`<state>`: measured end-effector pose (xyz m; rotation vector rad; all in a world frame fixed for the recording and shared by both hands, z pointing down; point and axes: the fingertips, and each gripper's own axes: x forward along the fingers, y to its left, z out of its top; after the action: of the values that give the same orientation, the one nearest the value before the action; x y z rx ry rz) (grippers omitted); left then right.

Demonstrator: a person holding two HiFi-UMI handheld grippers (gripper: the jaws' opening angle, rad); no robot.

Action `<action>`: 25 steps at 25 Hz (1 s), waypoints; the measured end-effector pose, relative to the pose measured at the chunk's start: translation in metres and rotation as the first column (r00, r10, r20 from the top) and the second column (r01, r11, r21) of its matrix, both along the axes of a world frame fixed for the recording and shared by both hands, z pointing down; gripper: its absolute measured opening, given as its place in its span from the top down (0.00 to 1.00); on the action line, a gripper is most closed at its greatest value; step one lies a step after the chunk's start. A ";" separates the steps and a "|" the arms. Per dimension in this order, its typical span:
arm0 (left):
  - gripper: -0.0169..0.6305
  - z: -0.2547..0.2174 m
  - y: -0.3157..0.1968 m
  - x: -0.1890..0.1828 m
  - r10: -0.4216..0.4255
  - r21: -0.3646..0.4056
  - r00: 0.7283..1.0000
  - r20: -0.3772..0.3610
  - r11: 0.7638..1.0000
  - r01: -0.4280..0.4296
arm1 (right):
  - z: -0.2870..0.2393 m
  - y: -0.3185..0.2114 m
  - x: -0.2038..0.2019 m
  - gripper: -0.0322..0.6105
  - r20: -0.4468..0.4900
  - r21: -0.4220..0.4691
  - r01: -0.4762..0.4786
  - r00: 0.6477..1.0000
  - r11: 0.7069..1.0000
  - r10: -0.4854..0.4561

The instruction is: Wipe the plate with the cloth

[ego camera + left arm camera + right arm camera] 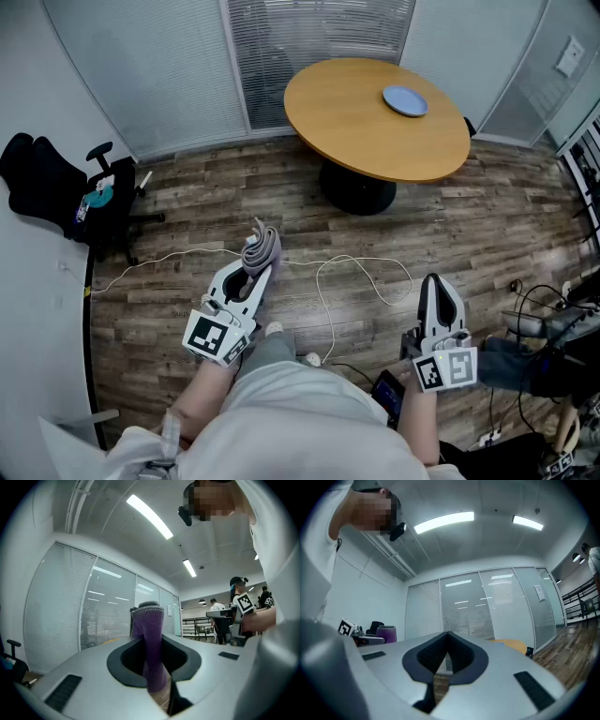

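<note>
A pale blue plate (405, 100) lies on the round wooden table (356, 131) far ahead of me. My left gripper (259, 266) is shut on a folded purple cloth (262, 249), which sticks up past the jaws; in the left gripper view the cloth (150, 639) stands pinched between them. My right gripper (438, 287) is shut with nothing in it, its jaws meeting at a point (447, 637). Both grippers are held low near my body, well short of the table.
A black office chair (66, 192) stands at the left by the wall. A white cable (356, 281) loops over the wood floor between me and the table. Dark gear and cables (553, 328) crowd the right edge. Glass walls with blinds (309, 47) stand behind the table.
</note>
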<state>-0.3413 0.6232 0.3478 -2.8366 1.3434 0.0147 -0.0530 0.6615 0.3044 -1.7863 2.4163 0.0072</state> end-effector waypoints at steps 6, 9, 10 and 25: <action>0.86 -0.003 0.001 0.000 -0.008 -0.006 1.000 0.001 1.000 0.008 | -0.003 0.002 0.000 0.92 0.004 -0.001 0.002 1.000 1.000 -0.002; 0.86 -0.003 0.003 0.000 -0.007 -0.006 1.000 0.005 1.000 0.007 | -0.002 0.006 -0.001 0.92 0.005 -0.002 0.004 1.000 1.000 -0.004; 0.86 -0.003 0.004 0.000 -0.006 -0.005 1.000 0.006 1.000 0.006 | -0.002 0.007 -0.001 0.92 0.007 0.000 0.006 1.000 1.000 -0.006; 0.86 0.009 -0.022 0.002 0.010 -0.009 1.000 0.009 1.000 -0.010 | 0.007 -0.012 0.002 0.92 0.029 0.005 0.003 1.000 1.000 -0.003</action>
<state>-0.3388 0.6016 0.3570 -2.8469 1.3317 -0.0033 -0.0514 0.6496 0.3112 -1.7679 2.3973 -0.0129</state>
